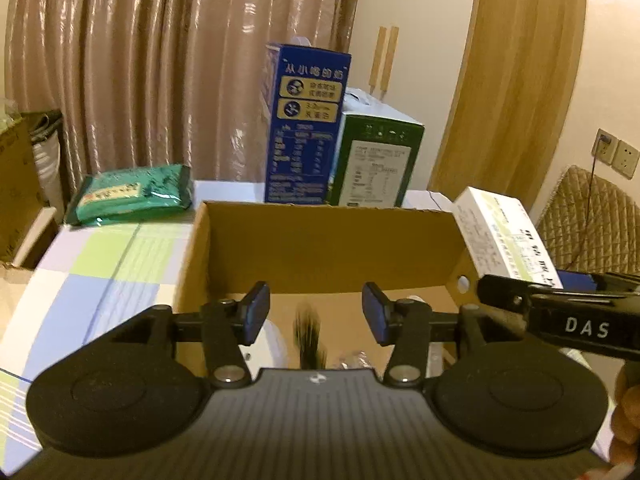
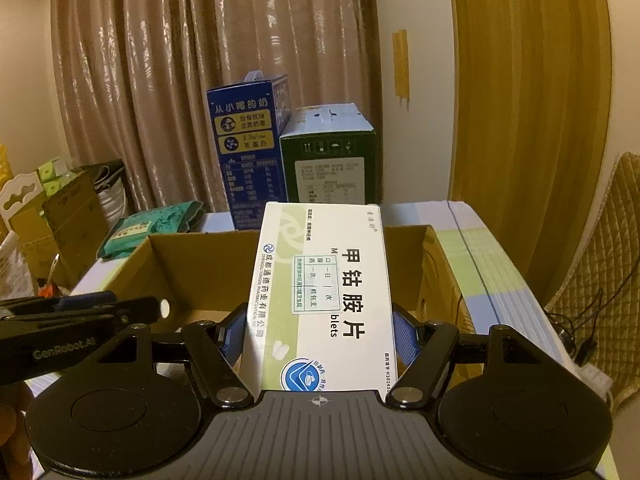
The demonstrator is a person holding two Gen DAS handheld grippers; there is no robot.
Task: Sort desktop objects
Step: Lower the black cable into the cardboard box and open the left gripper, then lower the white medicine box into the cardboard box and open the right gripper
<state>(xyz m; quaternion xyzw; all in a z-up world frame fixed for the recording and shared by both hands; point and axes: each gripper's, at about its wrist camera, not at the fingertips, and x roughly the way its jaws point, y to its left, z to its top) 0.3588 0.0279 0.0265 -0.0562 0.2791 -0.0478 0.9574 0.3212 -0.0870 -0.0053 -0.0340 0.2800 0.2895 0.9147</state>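
Note:
My left gripper [image 1: 316,312] hangs open over an open cardboard box [image 1: 332,248]. A dark, blurred object [image 1: 307,332] sits below the gap between its blue pads, touching neither. A white item [image 1: 276,344] and some clear wrapping [image 1: 354,360] lie on the box floor. My right gripper [image 2: 318,334] is shut on a white and green medicine box [image 2: 324,292], held flat above the cardboard box [image 2: 200,272]. From the left wrist, the medicine box [image 1: 504,236] and right gripper [image 1: 560,304] show at the right. The left gripper [image 2: 80,312] shows side-on at the left of the right wrist view.
A tall blue milk carton [image 1: 306,128] and a dark green carton [image 1: 376,160] stand behind the cardboard box. A green packet [image 1: 132,196] lies at the back left on the checked tablecloth [image 1: 100,272]. Curtains hang behind; stacked cartons [image 2: 68,216] stand left, a quilted chair [image 1: 588,216] right.

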